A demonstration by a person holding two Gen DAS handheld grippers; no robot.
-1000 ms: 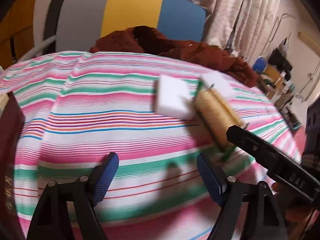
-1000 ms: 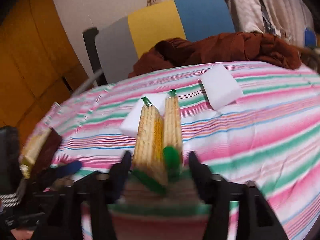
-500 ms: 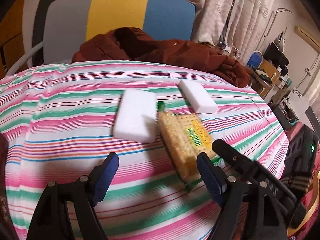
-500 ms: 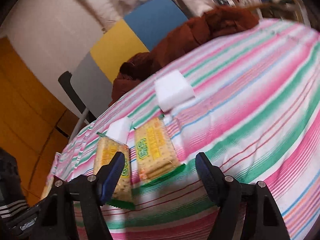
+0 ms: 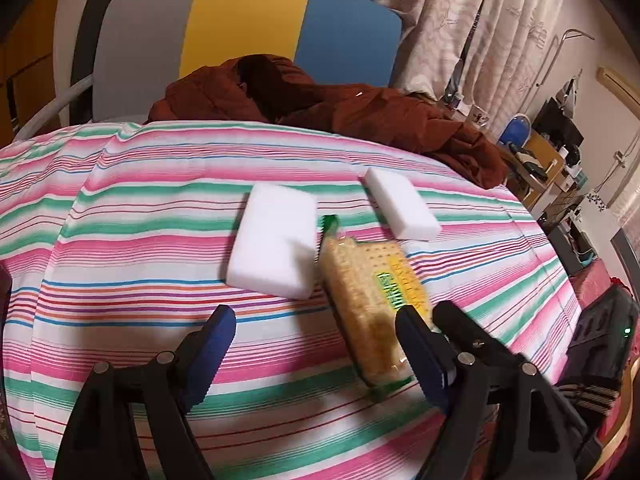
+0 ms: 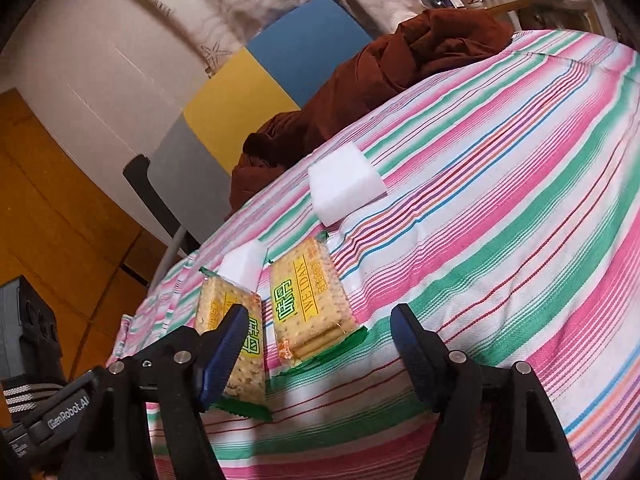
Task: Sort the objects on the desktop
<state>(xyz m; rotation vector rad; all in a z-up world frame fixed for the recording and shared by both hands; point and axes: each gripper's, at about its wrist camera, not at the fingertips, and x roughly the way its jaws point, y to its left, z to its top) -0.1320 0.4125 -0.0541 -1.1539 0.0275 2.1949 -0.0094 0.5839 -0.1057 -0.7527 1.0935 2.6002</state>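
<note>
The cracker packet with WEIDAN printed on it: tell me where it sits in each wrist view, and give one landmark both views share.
Left wrist: the cracker packet lies right of centre, beside the larger white sponge.
Right wrist: the packet lies just left of centre, label up, between the open fingers of the right gripper.
Shared landmark: the brown jacket at the table's far edge.

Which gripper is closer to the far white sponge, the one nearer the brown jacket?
Neither clearly: both open grippers sit well short of the far sponge. The left gripper has the near sponge ahead; the right gripper is over a cracker pack.
</note>
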